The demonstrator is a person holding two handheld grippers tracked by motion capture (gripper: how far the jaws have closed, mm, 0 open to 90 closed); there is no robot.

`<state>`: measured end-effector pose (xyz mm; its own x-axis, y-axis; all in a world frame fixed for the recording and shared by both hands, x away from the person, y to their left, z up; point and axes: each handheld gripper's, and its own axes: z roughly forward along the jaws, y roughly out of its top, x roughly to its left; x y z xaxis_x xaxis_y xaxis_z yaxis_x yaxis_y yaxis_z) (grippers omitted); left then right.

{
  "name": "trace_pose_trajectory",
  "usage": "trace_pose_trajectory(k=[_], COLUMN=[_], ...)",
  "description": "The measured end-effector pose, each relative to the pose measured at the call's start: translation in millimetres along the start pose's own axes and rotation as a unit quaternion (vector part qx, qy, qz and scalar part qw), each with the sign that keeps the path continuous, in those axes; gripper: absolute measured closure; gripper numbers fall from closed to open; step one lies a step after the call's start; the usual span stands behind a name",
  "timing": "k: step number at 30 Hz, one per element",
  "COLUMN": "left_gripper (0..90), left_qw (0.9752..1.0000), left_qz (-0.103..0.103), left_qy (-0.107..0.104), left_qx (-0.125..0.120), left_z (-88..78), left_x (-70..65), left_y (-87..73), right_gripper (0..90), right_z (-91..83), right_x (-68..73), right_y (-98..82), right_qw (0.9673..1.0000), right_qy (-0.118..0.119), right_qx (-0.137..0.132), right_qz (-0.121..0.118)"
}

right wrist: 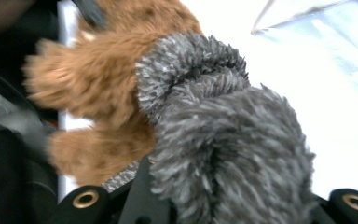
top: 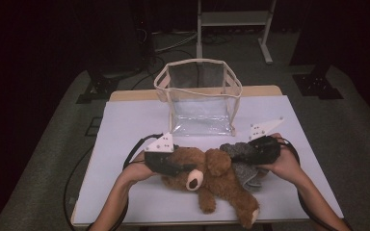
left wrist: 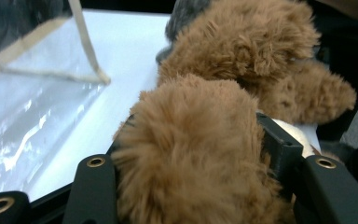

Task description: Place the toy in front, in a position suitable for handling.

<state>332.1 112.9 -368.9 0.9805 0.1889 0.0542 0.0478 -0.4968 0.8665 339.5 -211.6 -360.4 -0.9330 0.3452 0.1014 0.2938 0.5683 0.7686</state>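
A brown teddy bear (top: pixel 207 178) lies on its back near the front of the white table top (top: pixel 125 125). My left gripper (top: pixel 183 167) comes in from the left and is shut on a furry part of the bear by its head; in the left gripper view brown fur (left wrist: pixel 191 154) bulges between the two black jaws. A grey plush toy (top: pixel 244 171) lies against the bear's right side. My right gripper (top: pixel 233 151) is shut on that grey plush (right wrist: pixel 228 130), with the bear (right wrist: pixel 88 79) just behind it.
A clear plastic bag with cream edging (top: pixel 166 77) stands open at the middle back of the table, just beyond both grippers. Its wall is in the left gripper view (left wrist: pixel 28 93) and the right gripper view (right wrist: pixel 317 28). A metal stand's legs (top: pixel 265 43) are on the floor behind.
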Motion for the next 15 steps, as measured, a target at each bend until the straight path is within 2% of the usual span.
trace_pose_trajectory(k=[1, 2, 5, 9, 10, 11, 15], left_gripper=[43.9, 43.9, 43.5, 43.5, 43.5, 43.4, 43.4], left_qw=[0.9999, 0.9998, 0.9994, 0.9988, 0.9989, 0.9991, 0.999], left_qz=[0.007, 0.011, 0.011, -0.003, -0.006, -0.009, -0.004], left_qy=[0.0, -0.002, -0.002, -0.002, -0.004, -0.004, -0.004], left_qx=[0.008, 0.018, 0.034, 0.05, 0.046, 0.042, 0.045], left_z=[0.3, -0.4, -6.0, -12.6, -14.2, -16.1, -18.3], left_x=[0.2, -0.1, -1.5, -5.5, -6.6, -7.7, -11.0], left_y=[1.4, 0.9, -7.9, -24.5, -27.4, -29.2, -30.0], right_gripper=[76.2, 75.5, 71.8, 55.2, 49.4, 45.0, 35.0], right_z=[1.3, 3.3, 4.4, 0.8, 0.4, 0.9, 2.5], right_x=[0.1, 0.3, -0.3, -1.1, 0.1, 2.3, 5.4], right_y=[2.6, 3.6, 0.3, -6.7, -8.1, -9.3, -13.9], right_qw=[1.0, 0.9999, 0.999, 0.997, 0.9967, 0.9971, 0.9967], right_qy=[-0.003, 0.005, 0.042, 0.071, 0.073, 0.065, 0.048], right_qx=[0.006, 0.013, 0.009, 0.016, 0.025, 0.035, 0.065], right_qz=[-0.005, -0.004, 0.011, 0.025, 0.025, 0.017, 0.006])
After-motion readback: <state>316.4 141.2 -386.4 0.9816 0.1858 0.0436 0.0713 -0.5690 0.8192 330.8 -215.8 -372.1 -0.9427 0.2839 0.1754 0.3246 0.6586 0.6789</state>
